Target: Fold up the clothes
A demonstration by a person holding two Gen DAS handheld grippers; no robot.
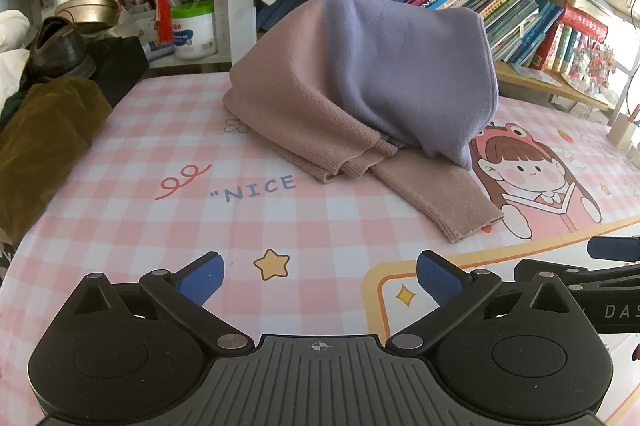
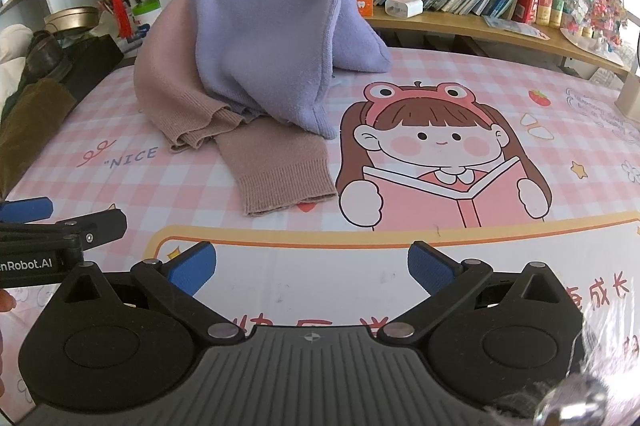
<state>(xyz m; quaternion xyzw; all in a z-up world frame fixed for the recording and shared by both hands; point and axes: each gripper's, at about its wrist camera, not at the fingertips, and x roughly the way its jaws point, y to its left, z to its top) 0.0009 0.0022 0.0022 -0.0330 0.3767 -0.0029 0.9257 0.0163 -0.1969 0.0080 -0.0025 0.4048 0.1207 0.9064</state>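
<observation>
Both my grippers idle, low over the table mat (image 1: 120, 218). Left gripper (image 1: 320, 280) jaws spread wide, nothing between the blue pads. Right gripper (image 2: 312, 272) same: wide open, empty. The two sit side by side; each shows at the edge of the other's view. Sweater (image 1: 360, 77), mauve and lilac, lies heaped in an unfolded mound at the back of the mat, against the bookshelf (image 2: 460, 21). One mauve sleeve (image 2: 280, 165) trails forward toward me, cuff flat on the mat, well apart from both grippers

A crumpled sweater (image 1: 360, 85) lies on the pink checked table (image 1: 120, 205).
</observation>
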